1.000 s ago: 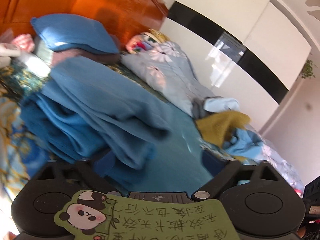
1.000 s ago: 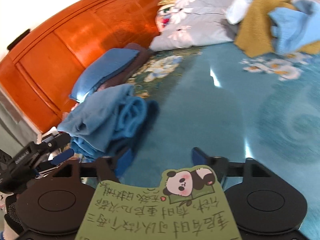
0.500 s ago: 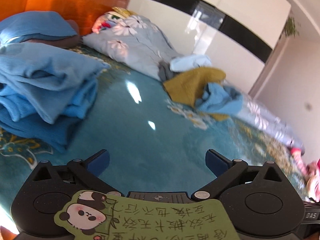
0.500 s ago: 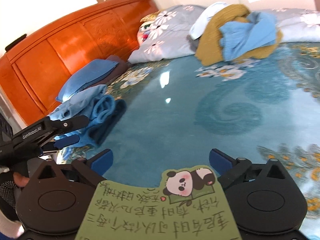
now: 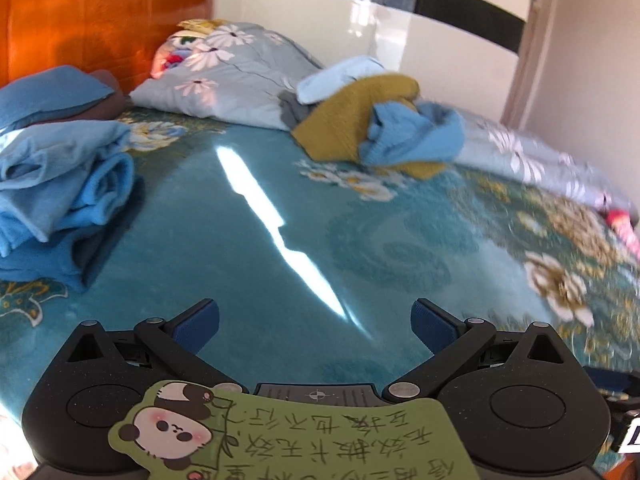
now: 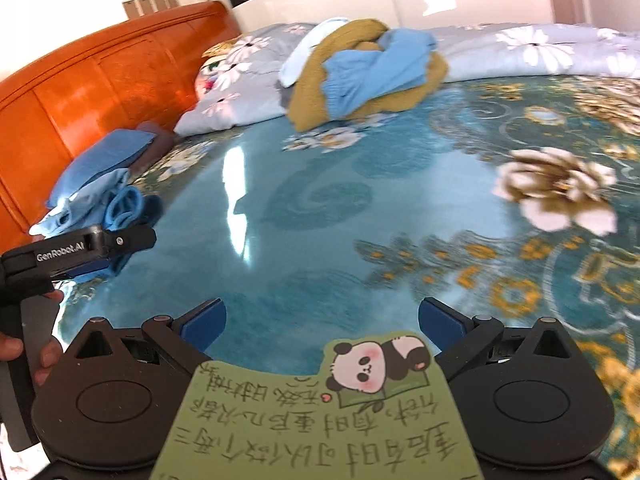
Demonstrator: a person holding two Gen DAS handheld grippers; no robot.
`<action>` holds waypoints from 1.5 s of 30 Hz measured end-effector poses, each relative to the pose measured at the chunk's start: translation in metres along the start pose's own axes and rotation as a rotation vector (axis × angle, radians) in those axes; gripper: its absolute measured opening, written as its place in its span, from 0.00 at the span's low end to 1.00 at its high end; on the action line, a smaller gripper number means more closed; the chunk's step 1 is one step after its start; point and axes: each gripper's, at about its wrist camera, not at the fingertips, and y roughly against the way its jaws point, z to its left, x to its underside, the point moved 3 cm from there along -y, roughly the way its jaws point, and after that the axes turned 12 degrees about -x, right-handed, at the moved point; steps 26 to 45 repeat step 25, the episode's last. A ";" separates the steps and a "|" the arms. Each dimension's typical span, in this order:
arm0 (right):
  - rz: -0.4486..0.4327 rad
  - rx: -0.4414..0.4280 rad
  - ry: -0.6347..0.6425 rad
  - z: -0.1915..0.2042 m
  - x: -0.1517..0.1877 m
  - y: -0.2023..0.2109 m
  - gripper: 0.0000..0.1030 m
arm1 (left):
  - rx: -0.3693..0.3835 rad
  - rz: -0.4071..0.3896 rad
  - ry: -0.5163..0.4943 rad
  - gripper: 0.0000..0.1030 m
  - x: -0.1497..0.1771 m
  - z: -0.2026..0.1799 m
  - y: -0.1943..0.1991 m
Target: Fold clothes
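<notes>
A folded stack of blue clothes lies at the left on the teal floral bedspread; the right wrist view shows that stack at far left. A loose heap of unfolded clothes, mustard and light blue, sits further back; in the right wrist view the heap is at top centre. My left gripper is open over bare bedspread with nothing between its fingers. My right gripper is open too, also empty. The left gripper's body, held by a hand, shows at the left edge of the right wrist view.
An orange wooden headboard stands behind the stack, with a blue pillow against it. A grey floral quilt is bunched along the far side by the white wall. Open bedspread stretches between the stack and the heap.
Both views have swung right, away from the folded blue stack toward the loose heap. The left gripper was close over the stack; it is now clear of it. The right jaws have widened.
</notes>
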 end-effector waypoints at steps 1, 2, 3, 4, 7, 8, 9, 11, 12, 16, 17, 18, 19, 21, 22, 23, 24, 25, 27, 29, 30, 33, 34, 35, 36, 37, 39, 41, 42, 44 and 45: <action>-0.005 0.003 -0.008 -0.003 0.002 0.004 0.99 | -0.003 0.005 -0.009 1.00 0.002 -0.004 0.000; -0.009 0.006 -0.016 -0.005 0.004 0.009 0.99 | -0.007 0.010 -0.016 1.00 0.003 -0.008 0.000; -0.011 0.008 -0.025 -0.008 0.006 0.013 0.99 | -0.011 0.015 -0.023 1.00 0.005 -0.012 0.001; -0.010 0.013 -0.031 -0.011 0.008 0.016 0.99 | -0.015 0.021 -0.030 1.00 0.007 -0.016 0.001; -0.009 0.036 -0.039 -0.015 0.011 0.024 0.99 | -0.048 0.049 -0.049 1.00 0.014 -0.025 0.000; -0.010 0.039 -0.042 -0.017 0.012 0.026 0.99 | -0.065 0.047 -0.064 1.00 0.016 -0.028 0.000; -0.012 0.040 -0.047 -0.018 0.013 0.028 0.99 | -0.081 0.040 -0.080 1.00 0.018 -0.030 0.000; -0.013 0.040 -0.056 -0.021 0.015 0.032 0.99 | -0.113 0.025 -0.114 1.00 0.022 -0.035 0.002; -0.014 0.042 -0.058 -0.022 0.016 0.033 0.99 | -0.124 0.016 -0.127 1.00 0.023 -0.037 0.003; -0.013 0.044 -0.063 -0.023 0.017 0.034 0.99 | -0.129 0.008 -0.141 1.00 0.026 -0.041 0.005; -0.013 0.043 -0.064 -0.023 0.017 0.034 0.99 | -0.127 0.012 -0.136 1.00 0.026 -0.041 0.005; -0.014 0.042 -0.066 -0.023 0.017 0.033 0.99 | -0.127 0.013 -0.132 1.00 0.027 -0.041 0.005; -0.014 0.041 -0.068 -0.023 0.017 0.033 0.99 | -0.128 0.014 -0.130 1.00 0.027 -0.040 0.005; -0.011 0.039 -0.068 -0.022 0.017 0.032 0.99 | -0.132 0.010 -0.133 1.00 0.028 -0.040 0.004; -0.010 0.039 -0.067 -0.022 0.017 0.032 0.99 | -0.133 0.009 -0.135 1.00 0.029 -0.039 0.004; -0.008 0.039 -0.067 -0.022 0.017 0.032 0.99 | -0.134 0.011 -0.135 1.00 0.029 -0.039 0.004; -0.005 0.039 -0.068 -0.022 0.017 0.031 0.99 | -0.134 0.014 -0.133 1.00 0.030 -0.038 0.003; -0.001 0.040 -0.069 -0.022 0.018 0.030 0.99 | -0.136 0.018 -0.129 1.00 0.030 -0.037 0.003; -0.001 0.040 -0.069 -0.022 0.018 0.030 0.99 | -0.136 0.018 -0.129 1.00 0.030 -0.037 0.003; -0.001 0.040 -0.069 -0.022 0.018 0.030 0.99 | -0.136 0.018 -0.129 1.00 0.030 -0.037 0.003; -0.001 0.040 -0.069 -0.022 0.018 0.030 0.99 | -0.136 0.018 -0.129 1.00 0.030 -0.037 0.003; -0.001 0.040 -0.069 -0.022 0.018 0.030 0.99 | -0.136 0.018 -0.129 1.00 0.030 -0.037 0.003; -0.001 0.040 -0.069 -0.022 0.018 0.030 0.99 | -0.136 0.018 -0.129 1.00 0.030 -0.037 0.003; -0.001 0.040 -0.069 -0.022 0.018 0.030 0.99 | -0.136 0.018 -0.129 1.00 0.030 -0.037 0.003; -0.001 0.040 -0.069 -0.022 0.018 0.030 0.99 | -0.136 0.018 -0.129 1.00 0.030 -0.037 0.003; -0.001 0.040 -0.069 -0.022 0.018 0.030 0.99 | -0.136 0.018 -0.129 1.00 0.030 -0.037 0.003; -0.001 0.040 -0.069 -0.022 0.018 0.030 0.99 | -0.136 0.018 -0.129 1.00 0.030 -0.037 0.003; -0.001 0.040 -0.069 -0.022 0.018 0.030 0.99 | -0.136 0.018 -0.129 1.00 0.030 -0.037 0.003; -0.001 0.040 -0.069 -0.022 0.018 0.030 0.99 | -0.136 0.018 -0.129 1.00 0.030 -0.037 0.003; -0.001 0.040 -0.069 -0.022 0.018 0.030 0.99 | -0.136 0.018 -0.129 1.00 0.030 -0.037 0.003; -0.001 0.040 -0.069 -0.022 0.018 0.030 0.99 | -0.136 0.018 -0.129 1.00 0.030 -0.037 0.003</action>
